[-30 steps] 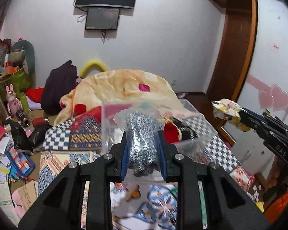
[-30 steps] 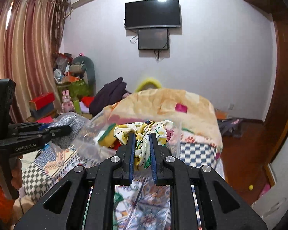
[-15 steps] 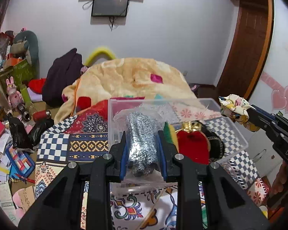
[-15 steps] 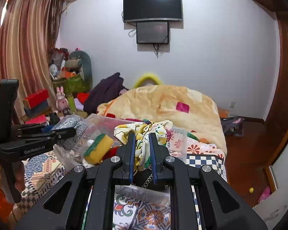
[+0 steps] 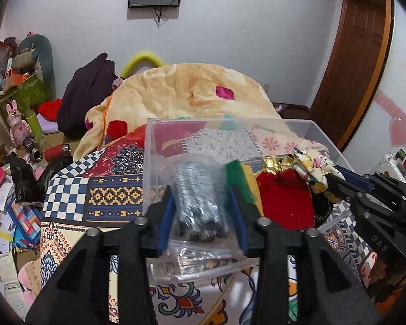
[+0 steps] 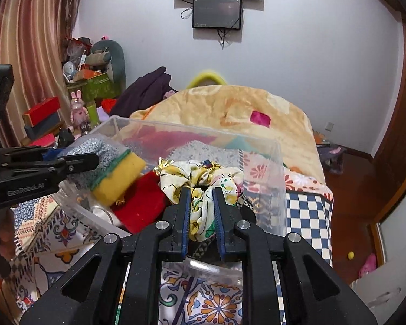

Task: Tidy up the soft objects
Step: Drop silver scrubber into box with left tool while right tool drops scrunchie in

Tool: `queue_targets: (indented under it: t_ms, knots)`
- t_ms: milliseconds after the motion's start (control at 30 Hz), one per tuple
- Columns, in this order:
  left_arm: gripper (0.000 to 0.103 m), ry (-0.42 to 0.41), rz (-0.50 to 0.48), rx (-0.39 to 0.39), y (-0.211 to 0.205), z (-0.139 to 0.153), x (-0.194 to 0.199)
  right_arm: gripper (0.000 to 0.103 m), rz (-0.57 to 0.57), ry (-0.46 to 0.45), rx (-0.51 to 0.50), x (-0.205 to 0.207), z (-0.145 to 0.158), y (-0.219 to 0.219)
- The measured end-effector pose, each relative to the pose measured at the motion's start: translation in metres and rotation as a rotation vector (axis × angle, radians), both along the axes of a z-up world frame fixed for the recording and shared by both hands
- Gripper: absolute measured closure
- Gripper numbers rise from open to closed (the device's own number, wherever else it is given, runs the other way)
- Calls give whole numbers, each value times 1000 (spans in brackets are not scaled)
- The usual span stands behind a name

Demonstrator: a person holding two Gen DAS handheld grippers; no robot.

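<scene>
A clear plastic bin (image 5: 319, 135) stands on the patterned bed cover; it also shows in the right wrist view (image 6: 280, 162). My left gripper (image 5: 201, 205) is shut on a bagged silver scrubber (image 5: 199, 189) and holds it inside the bin's left part. My right gripper (image 6: 200, 211) is shut on a floral fabric scrunchie (image 6: 203, 178) over the bin's right part; the scrunchie also shows in the left wrist view (image 5: 315, 165). A yellow-green sponge (image 6: 119, 173) and a red pouch (image 6: 140, 203) lie in the bin.
A folded beige blanket (image 5: 192, 92) lies behind the bin. A dark garment (image 5: 89, 92) and cluttered boxes and toys (image 5: 21, 124) are at the left. A wooden door (image 5: 357, 54) is at the right. A screen (image 6: 216, 13) hangs on the wall.
Both grippers have moved forward and down with their objects, from above the bin to inside it. Both stay shut.
</scene>
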State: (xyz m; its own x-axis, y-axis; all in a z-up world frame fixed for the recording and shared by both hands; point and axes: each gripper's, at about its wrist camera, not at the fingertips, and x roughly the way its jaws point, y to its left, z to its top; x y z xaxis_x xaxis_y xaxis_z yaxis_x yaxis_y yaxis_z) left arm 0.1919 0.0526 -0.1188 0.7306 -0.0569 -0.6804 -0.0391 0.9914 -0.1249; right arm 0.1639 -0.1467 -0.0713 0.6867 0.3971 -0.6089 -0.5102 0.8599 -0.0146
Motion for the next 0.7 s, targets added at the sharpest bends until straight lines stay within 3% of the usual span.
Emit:
queue_targets:
  t_ms: [133, 200, 300, 500, 700]
  knots:
    - [37, -22, 0, 36, -9, 6, -10, 66, -11, -2, -5, -2, 2, -5]
    - [36, -41, -6, 56, -14, 10, -17, 64, -10, -8, -1, -4, 6, -9]
    - [33, -45, -31, 49, -18, 17, -27, 50, -13, -25, 6, -11, 14, -12]
    - [8, -77, -46, 23, -19, 32, -54, 19, -31, -109, 21, -41, 33, -21]
    - [6, -18, -83, -12, -21, 18, -83, 18, 10, -72, 54, -63, 26, -23]
